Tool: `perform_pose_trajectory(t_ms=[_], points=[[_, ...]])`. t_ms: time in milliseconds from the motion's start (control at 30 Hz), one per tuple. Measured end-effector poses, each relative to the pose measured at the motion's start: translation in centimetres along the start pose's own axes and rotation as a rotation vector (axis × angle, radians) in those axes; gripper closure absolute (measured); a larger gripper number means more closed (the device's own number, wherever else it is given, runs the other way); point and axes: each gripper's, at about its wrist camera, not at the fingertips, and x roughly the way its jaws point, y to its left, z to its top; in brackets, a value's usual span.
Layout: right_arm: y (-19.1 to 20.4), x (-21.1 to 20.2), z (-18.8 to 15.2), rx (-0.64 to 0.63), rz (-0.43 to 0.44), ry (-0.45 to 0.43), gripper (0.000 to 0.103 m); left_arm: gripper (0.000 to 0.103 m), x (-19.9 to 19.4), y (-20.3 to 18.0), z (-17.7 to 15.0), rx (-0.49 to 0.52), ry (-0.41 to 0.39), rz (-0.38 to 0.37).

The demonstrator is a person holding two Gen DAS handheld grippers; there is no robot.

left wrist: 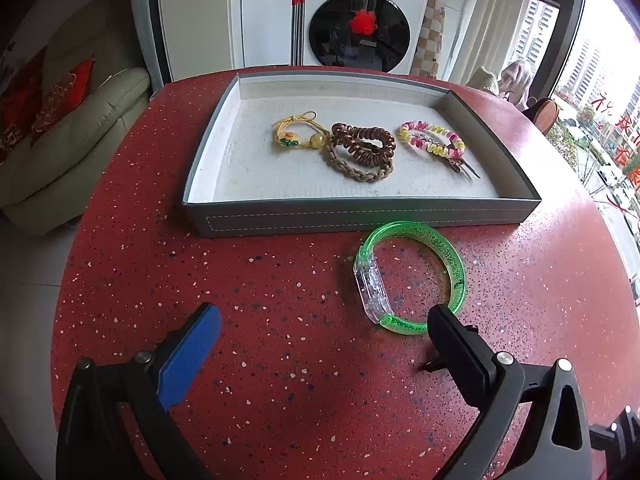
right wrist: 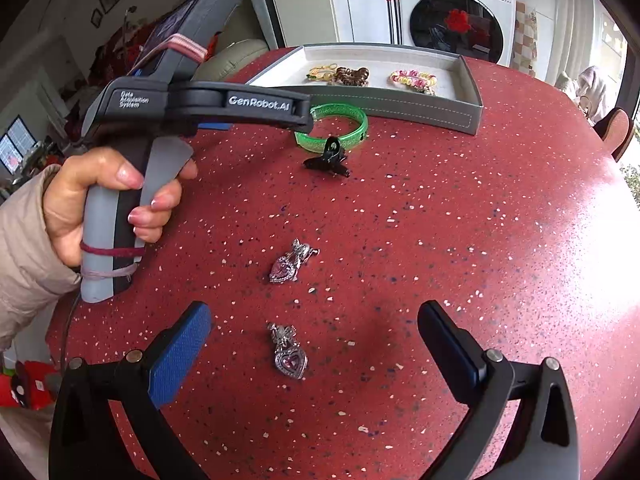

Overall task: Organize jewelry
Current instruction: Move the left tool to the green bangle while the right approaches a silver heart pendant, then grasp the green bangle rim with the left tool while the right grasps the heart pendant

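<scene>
Both tongs spread wide, empty. Green bangle [left wrist: 410,276] flat on red table [left wrist: 260,280], at one o'clock from left gripper [left wrist: 320,334], just outside grey tray [left wrist: 360,216]. Probably best pinched across the clear clasp, then lifted over the wall.

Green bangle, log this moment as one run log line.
green bangle on table, outside tray | left gripper open near it | right gripper open over heart pendant
</scene>
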Motion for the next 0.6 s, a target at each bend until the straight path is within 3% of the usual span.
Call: perform_pose_trajectory(t_ms=[400, 467, 600], points=[[2.5, 0.5, -0.8, -0.078, -0.052, 0.017, 0.005, 0.000, 1.1, -1.6, 0.8, 0.021, 0.006, -0.002], [2.8, 0.7, -1.0, -0.096, -0.073, 0.025, 0.015, 0.005, 1.3, -1.9, 0.9, 0.030, 0.012, 0.003], [3.3, 1.2, -1.5, -0.125, -0.112, 0.039, 0.025, 0.006, 2.2, -2.0, 0.9, 0.031, 0.030, 0.007]])
